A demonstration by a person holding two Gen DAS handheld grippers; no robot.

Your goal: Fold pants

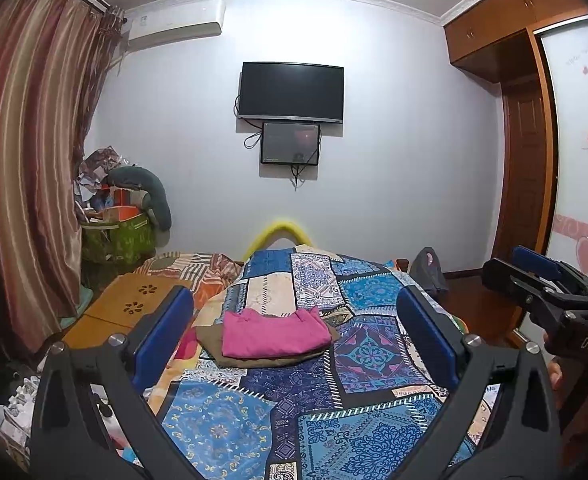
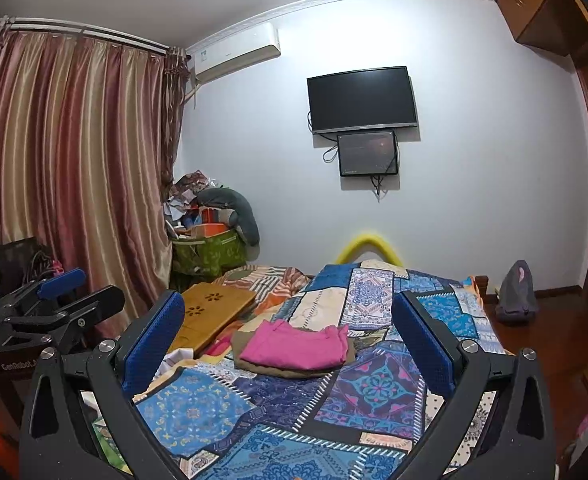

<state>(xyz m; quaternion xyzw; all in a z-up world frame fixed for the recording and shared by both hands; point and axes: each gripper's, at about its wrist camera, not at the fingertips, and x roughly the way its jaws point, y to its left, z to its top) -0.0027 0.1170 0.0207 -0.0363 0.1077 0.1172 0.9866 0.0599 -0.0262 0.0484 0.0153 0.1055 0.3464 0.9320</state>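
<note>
Folded pink pants (image 1: 274,334) lie on top of a folded olive-brown garment (image 1: 214,346) on the patterned blue bedspread (image 1: 334,400). The same stack shows in the right wrist view, pink pants (image 2: 296,344) over the brown garment (image 2: 242,344). My left gripper (image 1: 294,332) is open and empty, held above the bed short of the stack. My right gripper (image 2: 288,336) is open and empty, also short of the stack. The right gripper shows at the right edge of the left wrist view (image 1: 534,276); the left gripper shows at the left of the right wrist view (image 2: 78,292).
A wooden lap desk (image 1: 134,300) lies on the bed's left side. A green box of clutter (image 1: 118,232) stands by the striped curtain (image 1: 26,160). A yellow bed-end rail (image 1: 278,232), a grey bag (image 1: 428,268) on the floor and a wall TV (image 1: 292,92) lie beyond.
</note>
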